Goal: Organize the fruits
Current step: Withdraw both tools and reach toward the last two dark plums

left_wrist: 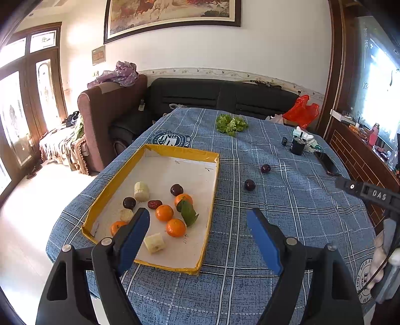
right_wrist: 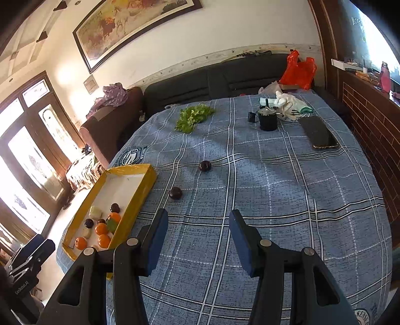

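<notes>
The room is a living room with a white wall and a big framed painting (left_wrist: 172, 15) at twelve o'clock; under it stands a dark sofa (left_wrist: 220, 96), and a brown armchair (left_wrist: 110, 110) at ten o'clock; glass doors (left_wrist: 22, 100) give strong light at nine o'clock. The table wears a blue checked cloth (left_wrist: 287, 212). On it, at nine o'clock from my left tongs (left_wrist: 198, 222), lies a yellow-rimmed tray (left_wrist: 180, 151) holding oranges (left_wrist: 164, 212), dark plums and pale banana pieces (left_wrist: 141, 191); two plums (right_wrist: 175, 193) lie loose on the cloth at about twelve o'clock from my right tongs (right_wrist: 198, 223); lettuce (right_wrist: 192, 117), a black cup (right_wrist: 267, 121) and a phone (right_wrist: 318, 133) are farther. My left tongs are spread wide with nothing between; my right tongs are spread too, also empty.
</notes>
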Action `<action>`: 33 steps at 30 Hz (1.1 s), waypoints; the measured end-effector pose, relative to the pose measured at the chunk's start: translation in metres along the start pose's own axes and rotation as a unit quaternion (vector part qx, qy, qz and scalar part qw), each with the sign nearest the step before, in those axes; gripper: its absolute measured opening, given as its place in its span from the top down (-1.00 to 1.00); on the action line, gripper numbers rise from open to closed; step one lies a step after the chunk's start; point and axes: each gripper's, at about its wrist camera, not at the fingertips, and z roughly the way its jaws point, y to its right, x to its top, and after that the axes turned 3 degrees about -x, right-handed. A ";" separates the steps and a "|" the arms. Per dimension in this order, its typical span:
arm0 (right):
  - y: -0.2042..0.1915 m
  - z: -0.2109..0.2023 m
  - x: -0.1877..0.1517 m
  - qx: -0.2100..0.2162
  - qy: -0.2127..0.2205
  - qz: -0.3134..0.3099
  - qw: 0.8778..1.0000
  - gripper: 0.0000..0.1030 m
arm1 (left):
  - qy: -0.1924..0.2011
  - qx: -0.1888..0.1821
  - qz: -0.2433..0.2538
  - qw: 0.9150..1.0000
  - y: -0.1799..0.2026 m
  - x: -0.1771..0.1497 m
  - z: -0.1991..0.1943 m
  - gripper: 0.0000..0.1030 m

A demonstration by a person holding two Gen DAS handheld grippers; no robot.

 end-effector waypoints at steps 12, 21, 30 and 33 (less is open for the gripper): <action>0.013 -0.080 0.082 -0.065 0.100 -0.017 0.993 -0.08 | 0.072 0.007 0.045 0.996 -0.007 0.059 -0.045 -0.57; -0.007 -0.137 0.179 -0.161 0.168 -0.069 0.970 -0.38 | 0.226 0.038 0.108 0.967 -0.005 0.140 -0.090 -1.00; 0.007 -0.023 0.171 -0.140 0.076 -0.065 0.985 -0.49 | 0.005 -0.097 0.069 0.993 0.013 0.102 0.066 -1.00; 0.012 0.039 0.151 -0.112 0.017 -0.063 0.992 -0.48 | -0.037 -0.109 0.037 0.993 0.013 0.089 0.107 -1.00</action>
